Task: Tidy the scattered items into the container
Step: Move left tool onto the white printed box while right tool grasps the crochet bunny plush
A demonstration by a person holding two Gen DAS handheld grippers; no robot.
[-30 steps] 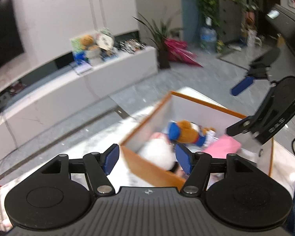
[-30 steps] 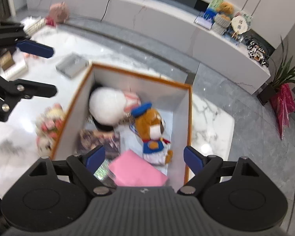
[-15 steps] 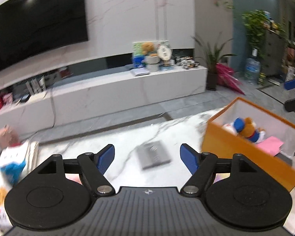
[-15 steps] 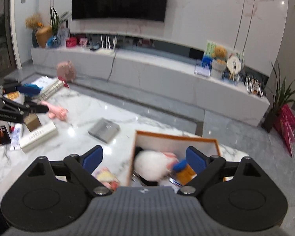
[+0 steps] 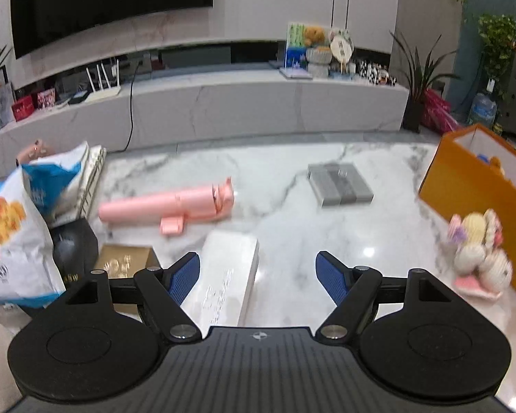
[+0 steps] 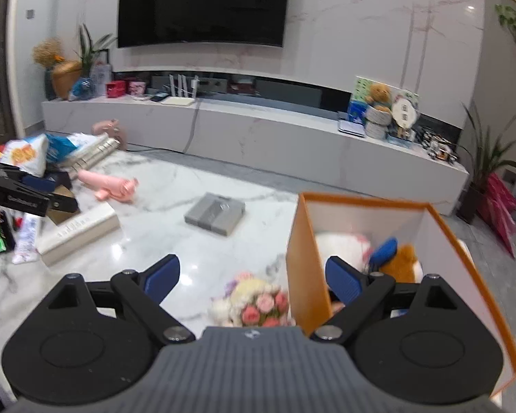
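Note:
My left gripper [image 5: 258, 275] is open and empty, low over the marble table [image 5: 292, 227], with a long white box [image 5: 227, 275] just under its left finger. Beyond it lie a pink tube-shaped item [image 5: 168, 204] and a flat grey box [image 5: 340, 184]. My right gripper [image 6: 253, 277] is open and empty above a small flower bouquet [image 6: 254, 301], which rests against the left wall of the orange container [image 6: 361, 201]. A white plush [image 6: 340, 244] and a brown bear [image 6: 402, 261] lie inside the container. The left gripper [image 6: 51, 192] shows at the far left of the right wrist view.
A snack bag [image 5: 13, 241], a black box [image 5: 74, 244] and a gold box [image 5: 127, 261] crowd the table's left end. Binders [image 6: 89, 153] lie behind them. A long white TV bench [image 6: 258, 134] runs along the wall beyond the table.
Both views have swung away from above the orange container, leftward and lower over the table. Both pairs of jaws stand wider. The left gripper now faces the white box, the right the bouquet.

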